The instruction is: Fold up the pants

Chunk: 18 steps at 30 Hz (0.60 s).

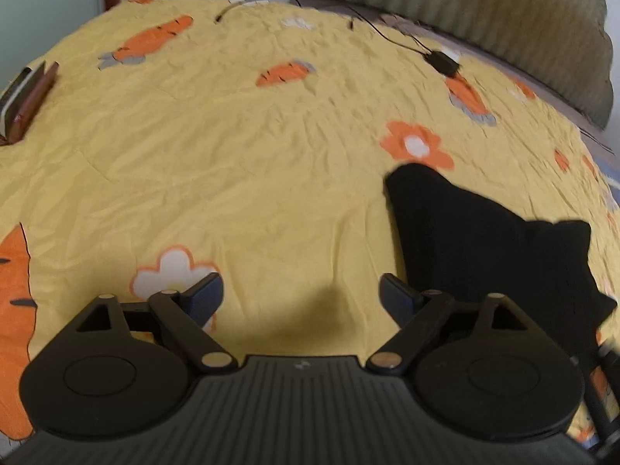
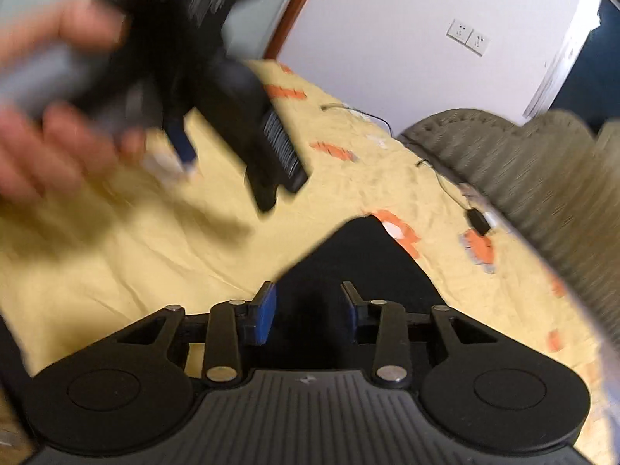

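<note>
A bed [image 1: 240, 162] with a yellow carrot-and-flower sheet fills both views, with a grey corduroy cushion [image 1: 484, 11] at its far edge. The black pants [image 1: 484, 240] lie bunched on the sheet, near that cushion. The left gripper [image 1: 300, 290] hovers beside them, fingers spread wide and empty. The right gripper [image 2: 308, 310] is over the pants, fingers partly spread, apparently gripping nothing.

The pants [image 1: 484, 240] are matt black cloth, lying on a crinkled yellow cotton-like bedspread [image 1: 232, 155]. The left gripper [image 1: 301, 290] is matt black plastic with ribbed housing and shiny metal rivets. The cushion [image 1: 484, 11] looks ribbed, corduroy-like.
</note>
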{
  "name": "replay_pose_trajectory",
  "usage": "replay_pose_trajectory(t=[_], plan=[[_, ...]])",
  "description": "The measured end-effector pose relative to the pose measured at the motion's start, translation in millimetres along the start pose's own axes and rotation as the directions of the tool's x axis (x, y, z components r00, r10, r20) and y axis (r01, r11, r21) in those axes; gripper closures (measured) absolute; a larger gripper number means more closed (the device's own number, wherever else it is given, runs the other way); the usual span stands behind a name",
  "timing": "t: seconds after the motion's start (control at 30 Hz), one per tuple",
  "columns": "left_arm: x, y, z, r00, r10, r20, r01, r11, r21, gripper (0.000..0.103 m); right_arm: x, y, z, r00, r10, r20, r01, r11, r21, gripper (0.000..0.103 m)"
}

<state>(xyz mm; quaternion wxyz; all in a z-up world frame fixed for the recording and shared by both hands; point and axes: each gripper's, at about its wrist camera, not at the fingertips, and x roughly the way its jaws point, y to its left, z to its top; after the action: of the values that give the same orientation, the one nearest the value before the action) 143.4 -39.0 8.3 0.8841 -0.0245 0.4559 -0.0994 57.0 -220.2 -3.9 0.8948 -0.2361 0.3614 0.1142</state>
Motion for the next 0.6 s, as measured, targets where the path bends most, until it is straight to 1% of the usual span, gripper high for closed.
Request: replay_pose_trajectory(t=[0.03, 0.07, 0.1, 0.13, 0.17, 0.2, 0.27, 0.3, 0.33, 0.37, 0.4, 0.47, 0.53, 0.6], plan=[[2, -1, 2, 1.000, 0.017, 0.000, -0.017, 1.000, 0.000, 0.014, 5, 6, -4, 0.998, 0.038, -0.047, -0.039, 0.999, -0.019, 0.075], [3, -2, 3, 1.000, 0.017, 0.000, -0.017, 1.000, 0.007, 0.014, 5, 12, -8, 0.994, 0.071, -0.083, -0.076, 0.996, -0.050, 0.086], [5, -4, 3, 1.000, 0.004, -0.003, -0.004, 1.000, 0.020, 0.014, -1, 18, -12, 0.993, 0.083, -0.090, -0.092, 0.990, -0.103, 0.088], [7, -7, 2, 1.000, -0.007, -0.008, 0.007, 0.999, 0.032, 0.014, -12, 20, -15, 0.989, 0.108, -0.104, -0.121, 0.985, -0.121, 0.088], [9, -11, 1, 1.000, -0.017, -0.010, 0.018, 0.999, 0.043, 0.014, -19, 14, -15, 0.985, 0.137, -0.109, -0.148, 0.984, -0.097, 0.088], [11, -16, 0, 0.999, -0.037, -0.007, 0.037, 0.997, 0.063, 0.014, -27, 5, -15, 0.981, 0.170, -0.093, -0.174, 0.984, -0.041, 0.087], [16, -29, 0, 0.997, -0.072, -0.001, 0.072, 0.991, 0.112, 0.014, -37, -8, -13, 0.983, 0.179, -0.048, -0.176, 0.983, 0.051, 0.087], [21, -36, 2, 0.997, -0.072, -0.009, 0.073, 0.988, 0.133, 0.017, -43, -9, -11, 0.982, 0.185, -0.029, -0.182, 0.979, 0.088, 0.087], [26, -42, 4, 0.998, -0.064, -0.022, 0.067, 0.987, 0.143, 0.019, -41, -9, -9, 0.982, 0.188, -0.001, -0.187, 0.975, 0.124, 0.087], [31, -46, 6, 0.997, -0.072, -0.032, 0.077, 0.985, 0.157, 0.020, -43, -6, -8, 0.981, 0.191, 0.025, -0.192, 0.971, 0.139, 0.087], [36, -52, 8, 0.995, -0.089, -0.045, 0.096, 0.979, 0.179, 0.021, -48, 0, -7, 0.984, 0.174, 0.043, -0.179, 0.975, 0.132, 0.087], [48, -57, 13, 0.992, -0.093, -0.084, 0.107, 0.979, 0.174, 0.026, -47, 15, -4, 0.994, 0.106, 0.032, -0.108, 0.992, 0.059, 0.087], [60, -59, 17, 0.986, -0.113, -0.121, 0.132, 0.977, 0.165, 0.026, -38, 29, 0, 0.995, 0.099, 0.016, -0.099, 0.995, -0.011, 0.087], [66, -60, 19, 0.986, -0.110, -0.122, 0.128, 0.979, 0.156, 0.026, -19, 33, 3, 0.997, 0.070, -0.013, -0.070, 0.996, -0.056, 0.087]])
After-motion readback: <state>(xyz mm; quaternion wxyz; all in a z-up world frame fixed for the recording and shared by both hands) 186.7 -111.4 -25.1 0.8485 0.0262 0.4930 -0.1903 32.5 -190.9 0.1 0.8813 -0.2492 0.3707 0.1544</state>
